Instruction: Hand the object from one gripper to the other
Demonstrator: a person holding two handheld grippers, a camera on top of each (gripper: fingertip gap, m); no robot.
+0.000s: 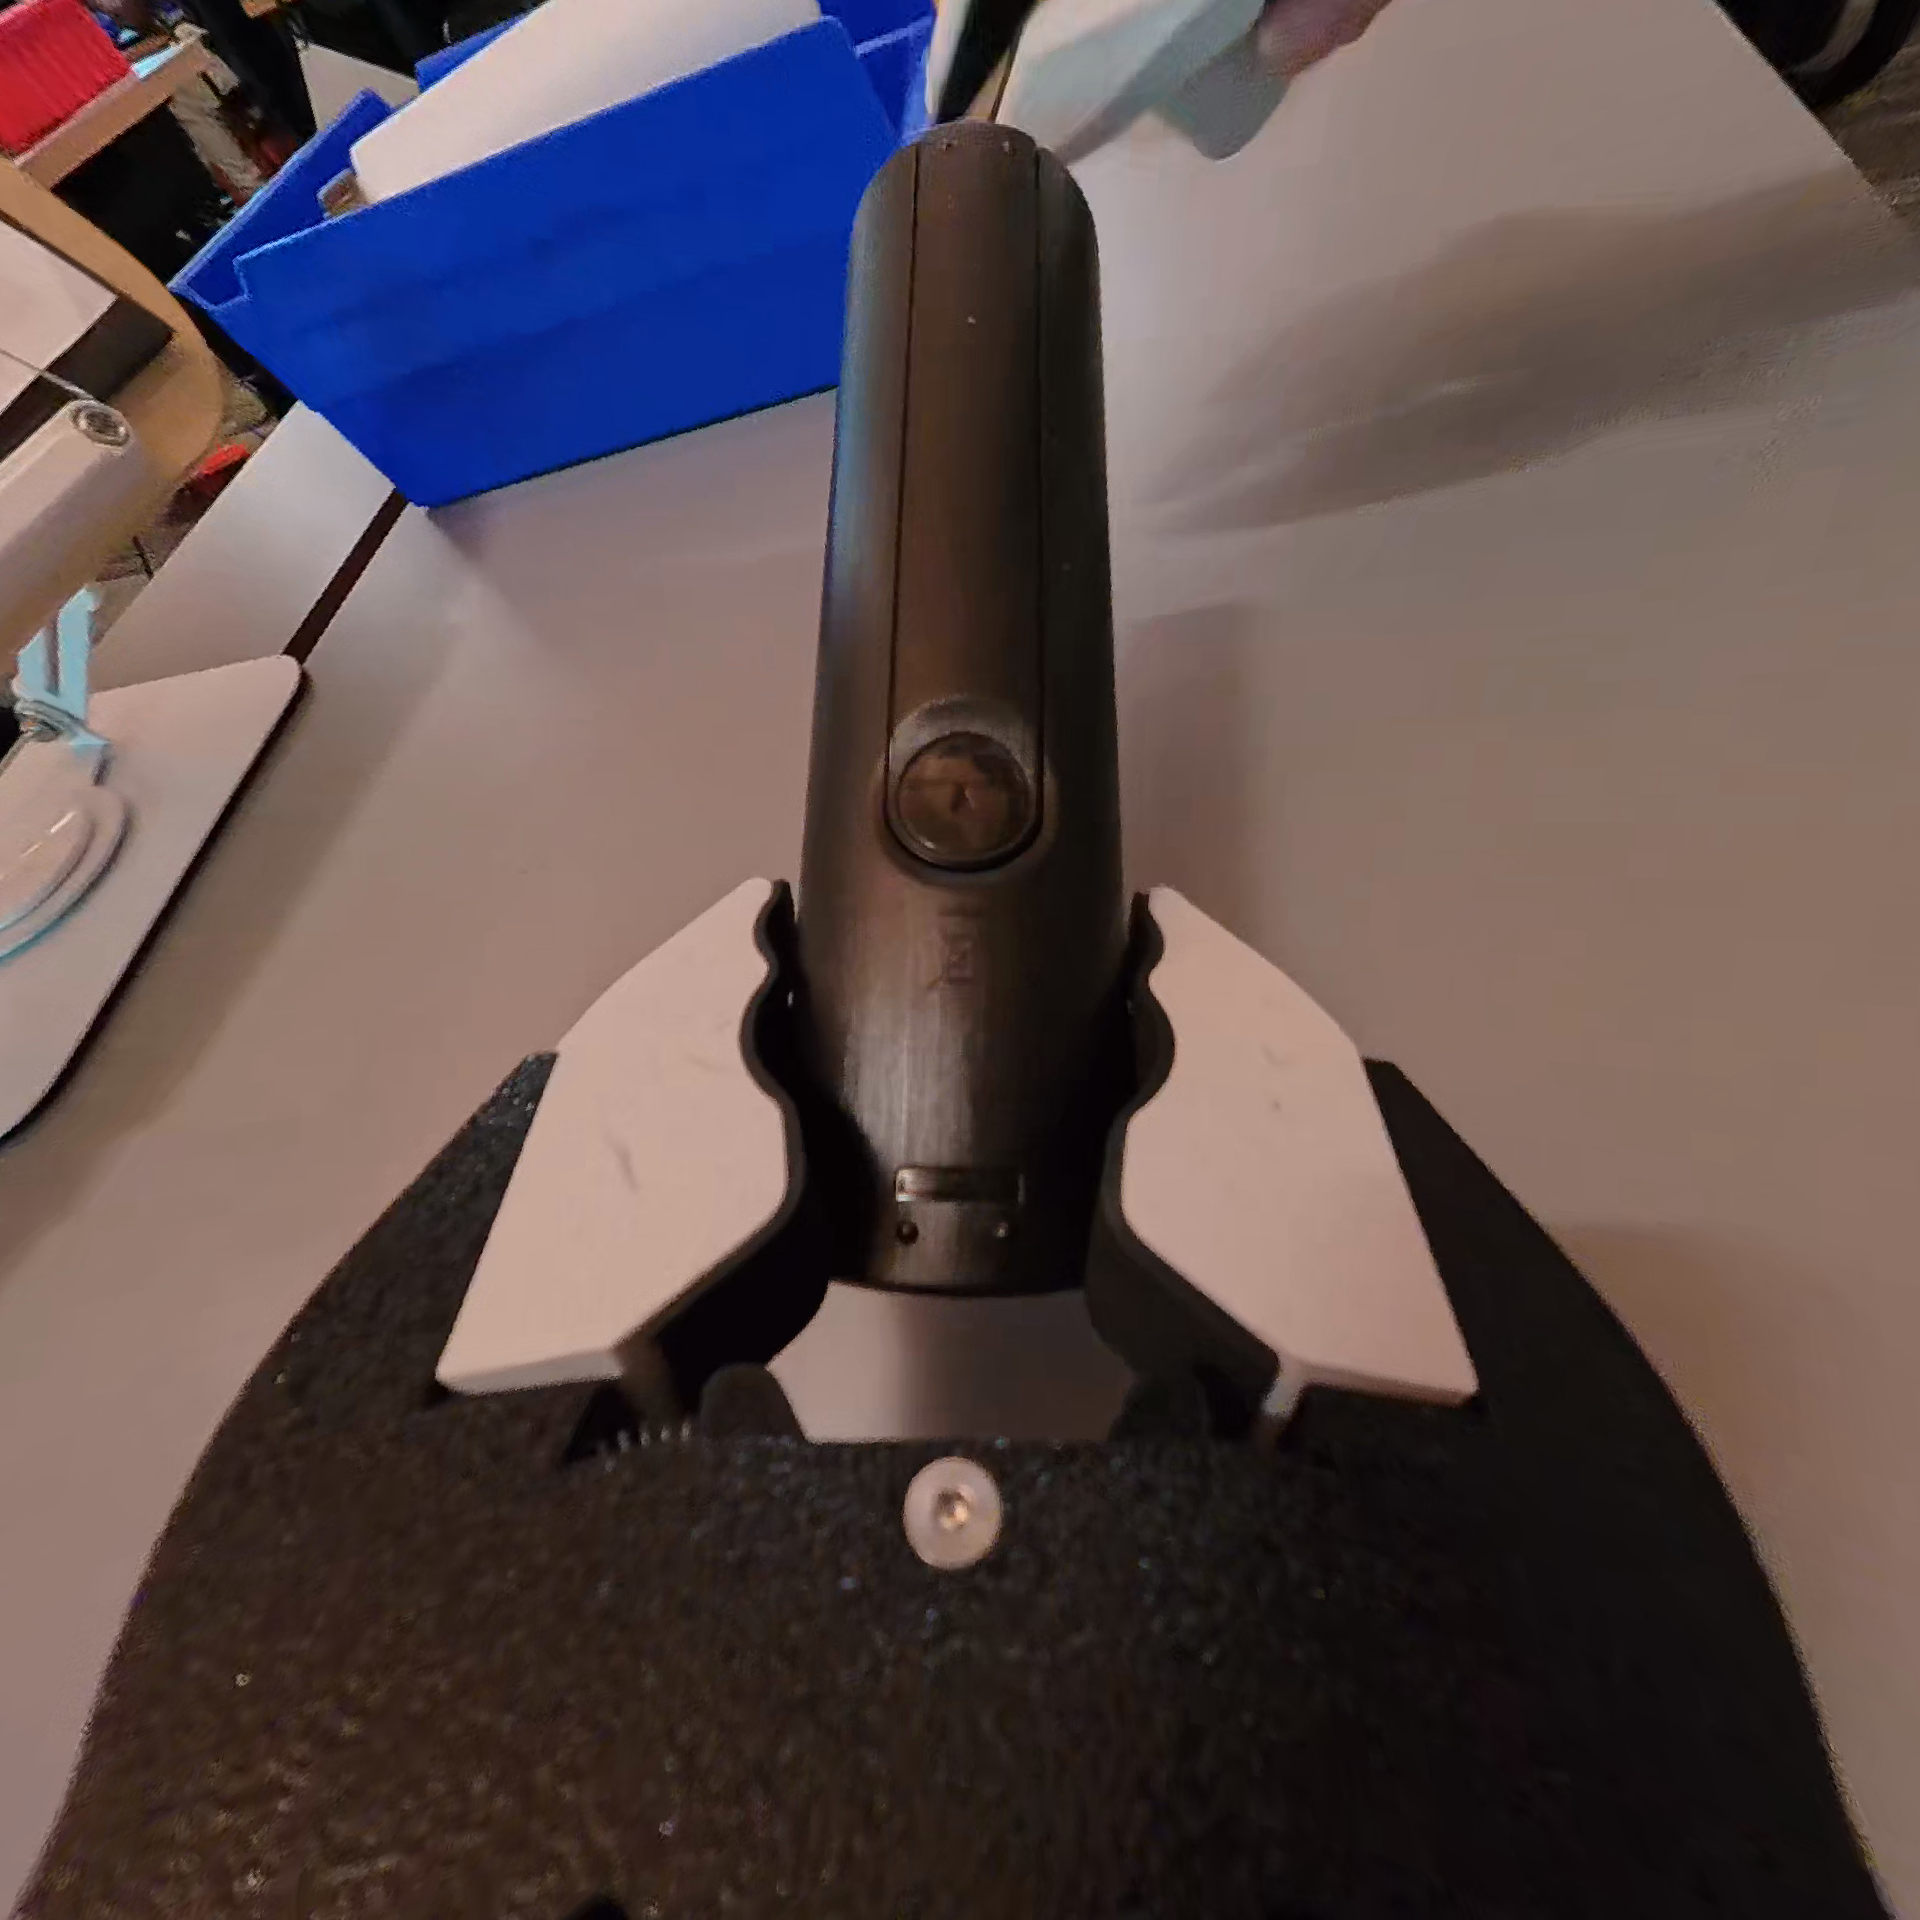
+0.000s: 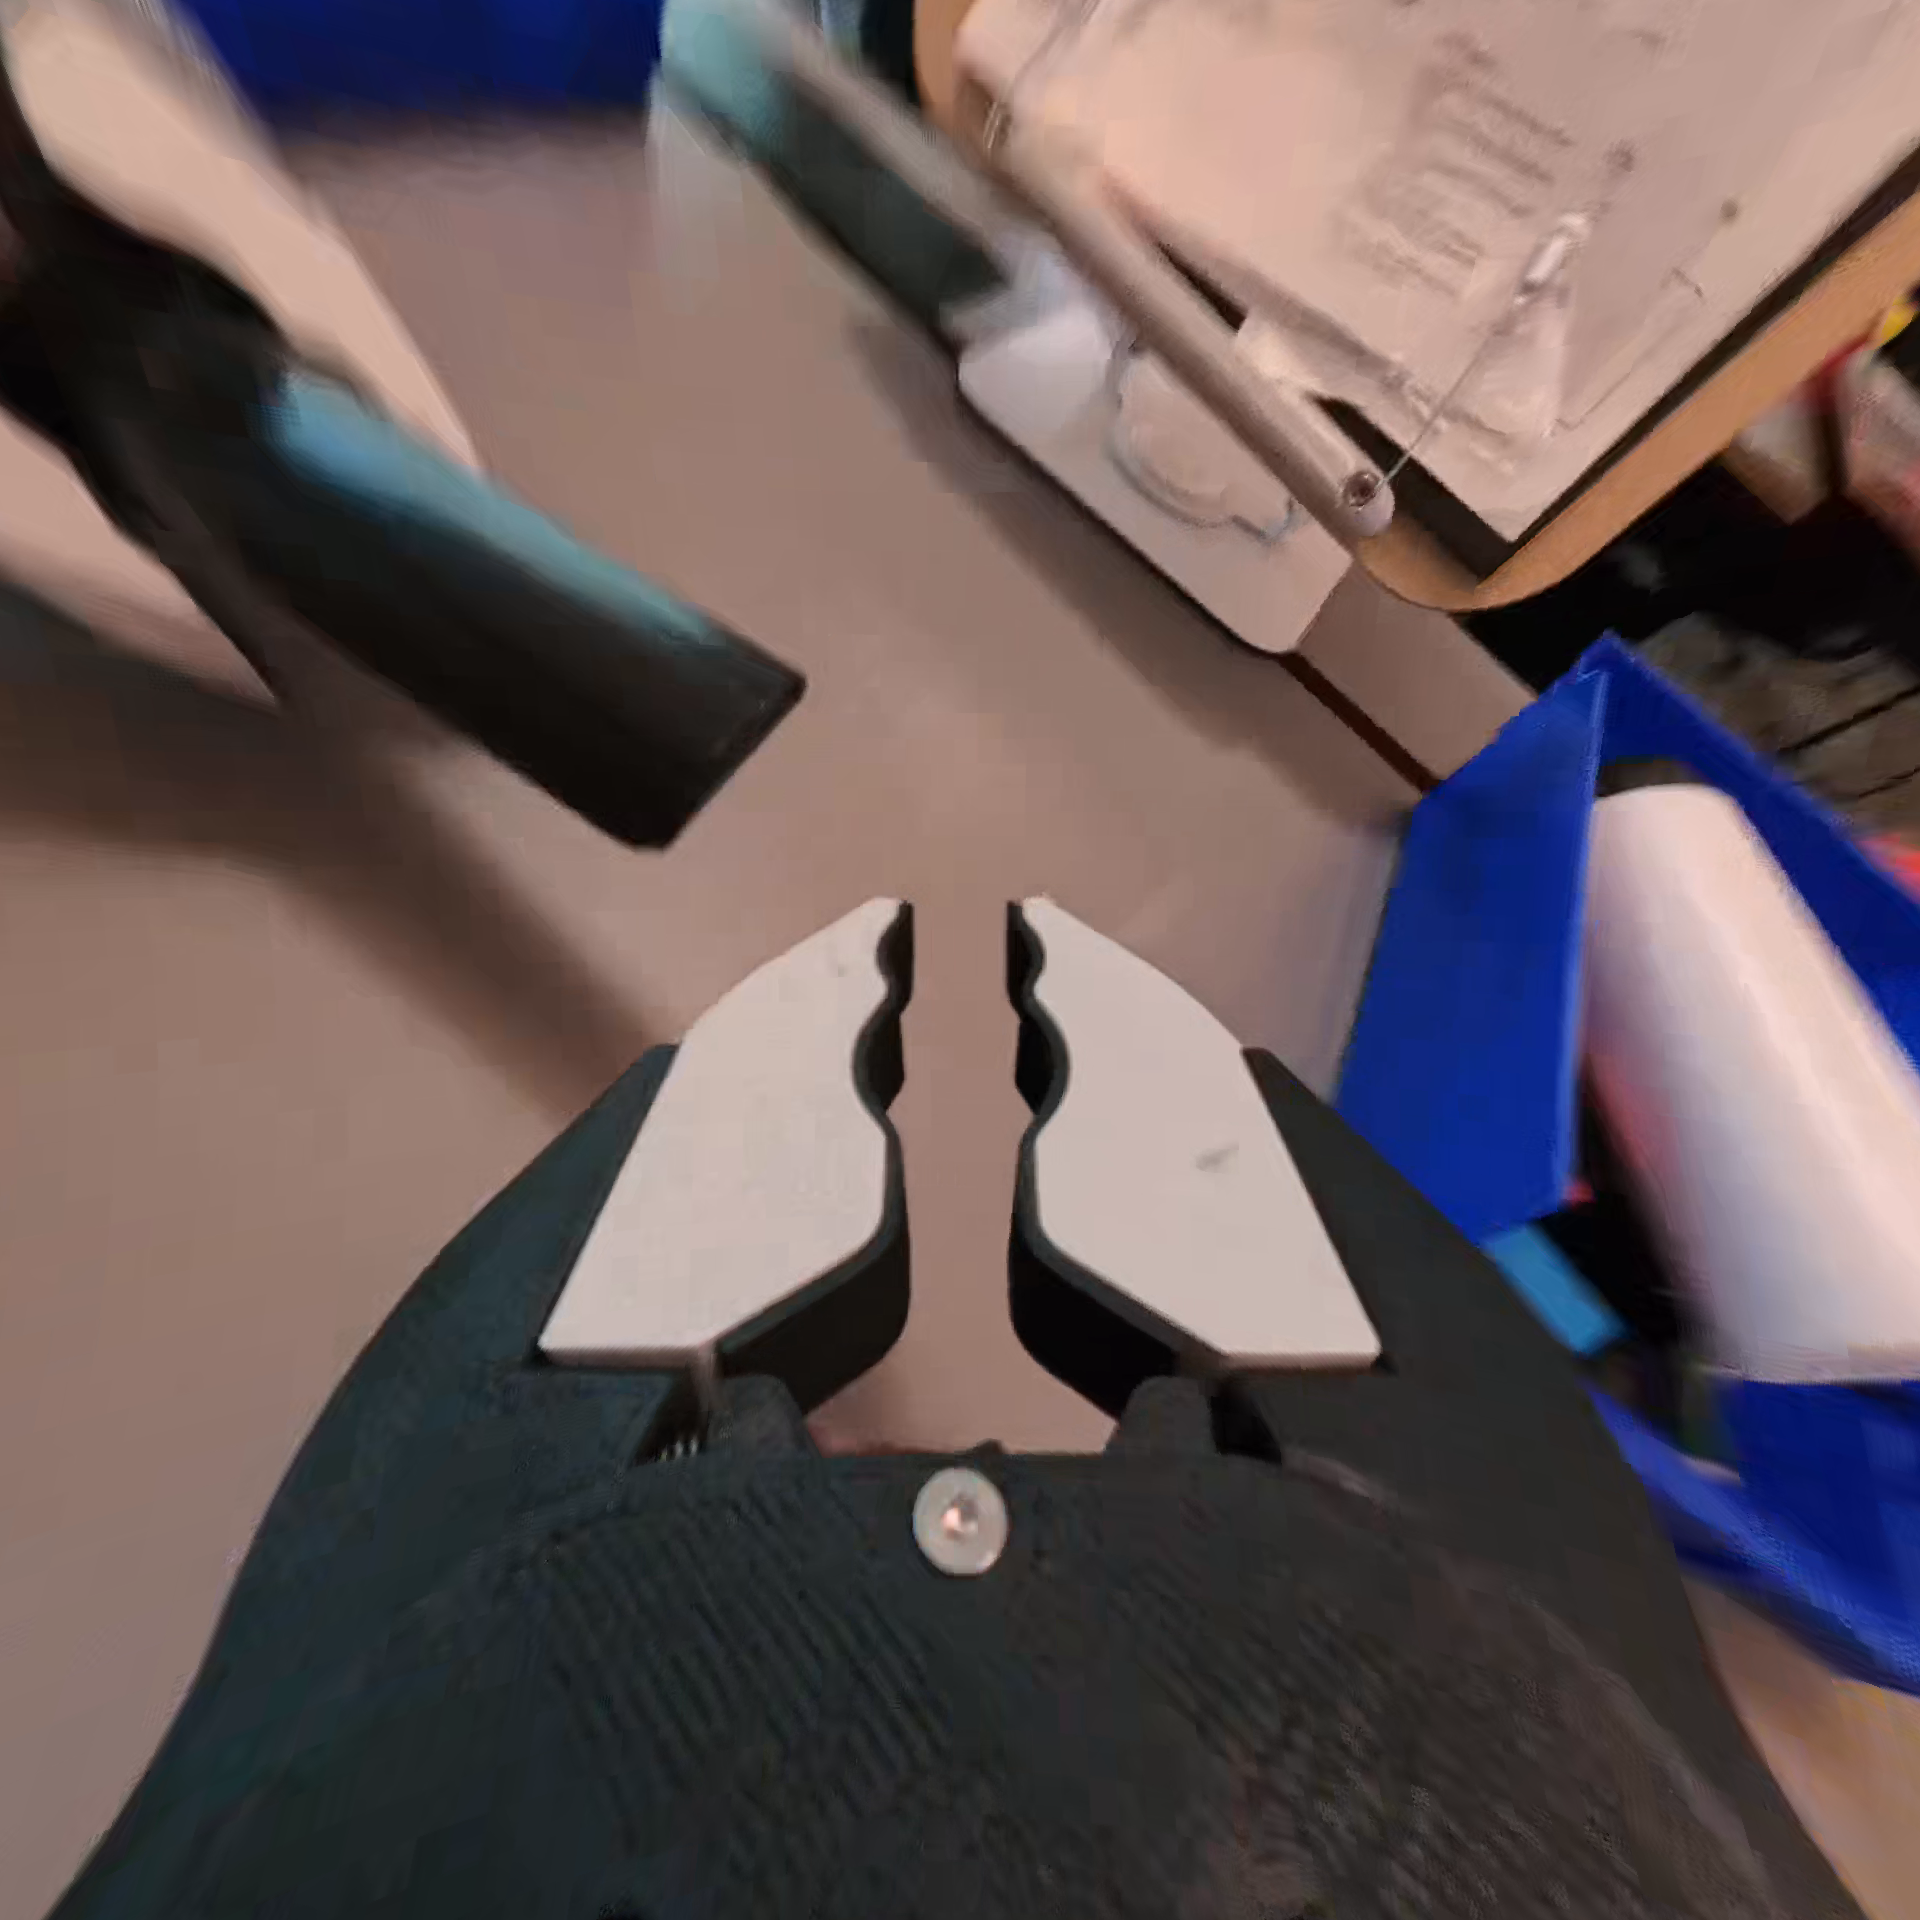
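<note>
The left tool [image 1: 961, 925] clamps the base of a black handheld device [image 1: 961, 623], which points to 12 o'clock above the grey bench [image 1: 1455, 831]. A small embossed mark sits below its round button [image 1: 964, 795]. The right tool [image 2: 959, 914] is empty, its jaws narrowly parted; the device [image 2: 499, 623] hangs at its 10 o'clock. A blue bin [image 1: 540, 312] stands at 11 o'clock of the left tool.

A grey matte tabletop [image 1: 1455, 727] fills most of the left wrist view under warm indoor light. At about 11 o'clock stands a blue plastic bin [image 1: 540, 312] holding something white. At 9 o'clock a dark seam divides the tabletop from a neighbouring grey surface. A wood-edged board [image 2: 1662, 436] lies toward 1 o'clock in the right wrist view.
</note>
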